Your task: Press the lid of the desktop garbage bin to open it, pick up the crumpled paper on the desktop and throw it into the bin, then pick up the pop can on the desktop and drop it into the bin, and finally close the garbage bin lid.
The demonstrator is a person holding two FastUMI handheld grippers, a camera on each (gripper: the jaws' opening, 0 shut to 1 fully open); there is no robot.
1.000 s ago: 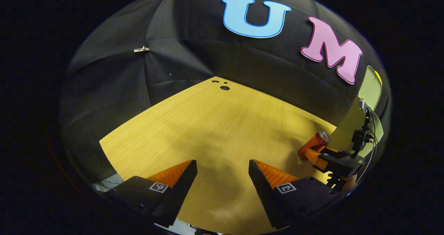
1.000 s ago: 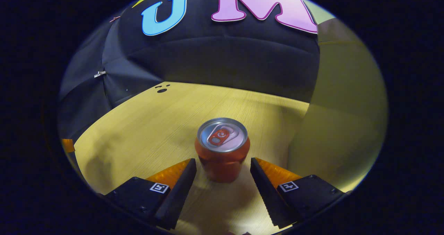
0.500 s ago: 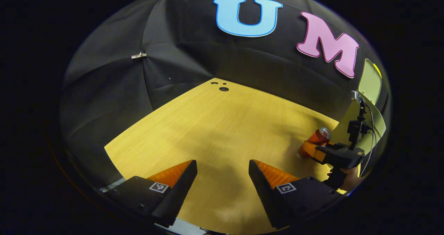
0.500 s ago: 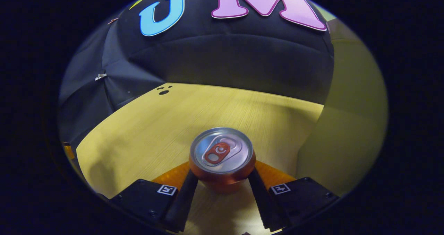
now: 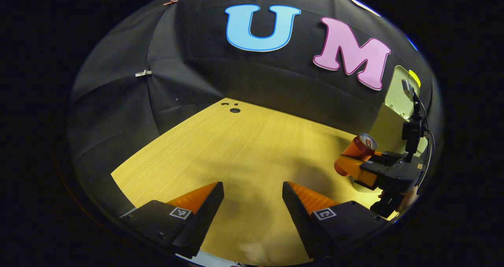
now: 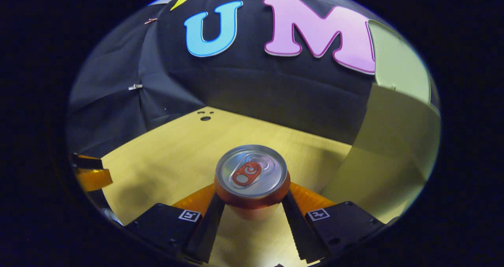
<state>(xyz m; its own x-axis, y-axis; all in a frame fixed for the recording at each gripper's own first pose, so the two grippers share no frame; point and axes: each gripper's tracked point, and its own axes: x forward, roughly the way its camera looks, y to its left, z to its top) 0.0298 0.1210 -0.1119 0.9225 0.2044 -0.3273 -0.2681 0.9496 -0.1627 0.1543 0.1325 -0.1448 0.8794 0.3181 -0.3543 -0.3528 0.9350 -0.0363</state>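
A red pop can (image 6: 252, 180) with a silver top stands upright between my right gripper's fingers, and the right gripper (image 6: 252, 206) is shut on it, lifted a little off the wooden table (image 6: 169, 160). The pale green bin (image 6: 393, 141) rises close on the right, its lid (image 6: 397, 66) standing up open. In the left gripper view the same can (image 5: 354, 152) shows at the far right, held by the right gripper (image 5: 350, 166) beside the bin (image 5: 393, 121). My left gripper (image 5: 252, 204) hangs open over bare table, nothing between its fingers.
The wooden table (image 5: 236, 152) runs back to the black cloth wall, with small dark holes (image 5: 234, 110) near its far edge. The left gripper's fingertip (image 6: 92, 176) shows at the left edge of the right gripper view.
My right gripper closed on the can and has lifted it from the table, bringing the bin's open lid into sight. The left gripper stayed open and shifted only slightly.
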